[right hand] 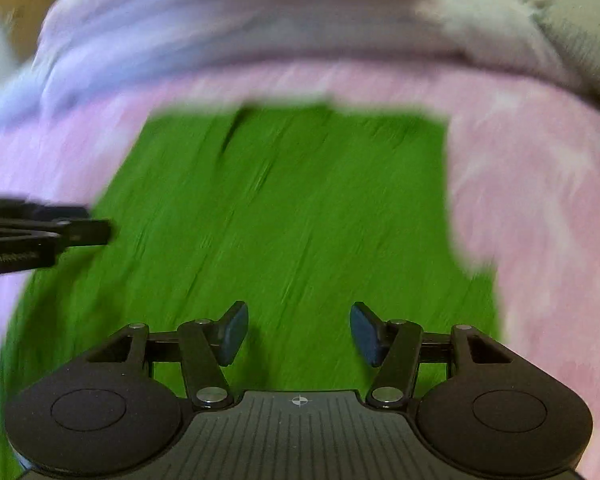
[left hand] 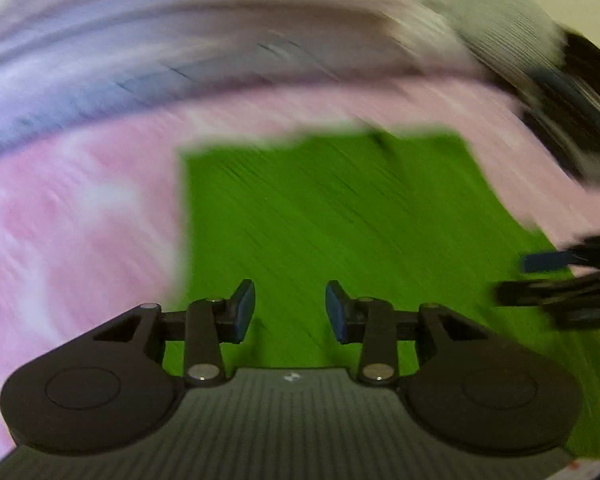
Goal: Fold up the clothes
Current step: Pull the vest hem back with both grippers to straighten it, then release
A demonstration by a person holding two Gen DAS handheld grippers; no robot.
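A bright green garment (left hand: 340,216) lies flat on a pink patterned bedspread (left hand: 80,220), and both views are blurred by motion. My left gripper (left hand: 290,312) hovers over the garment's near part, open, with nothing between its blue pads. In the right wrist view the same green garment (right hand: 284,208) fills the middle, and my right gripper (right hand: 296,334) stands open wider above it, also empty. The right gripper (left hand: 560,280) shows at the right edge of the left wrist view. The left gripper (right hand: 40,236) shows at the left edge of the right wrist view.
A heap of pale lilac and white cloth (left hand: 180,40) lies beyond the garment at the back of the pink bedspread (right hand: 540,200). Grey-green fabric (right hand: 580,20) sits at the far right. Something dark (left hand: 580,100) lies at the right edge.
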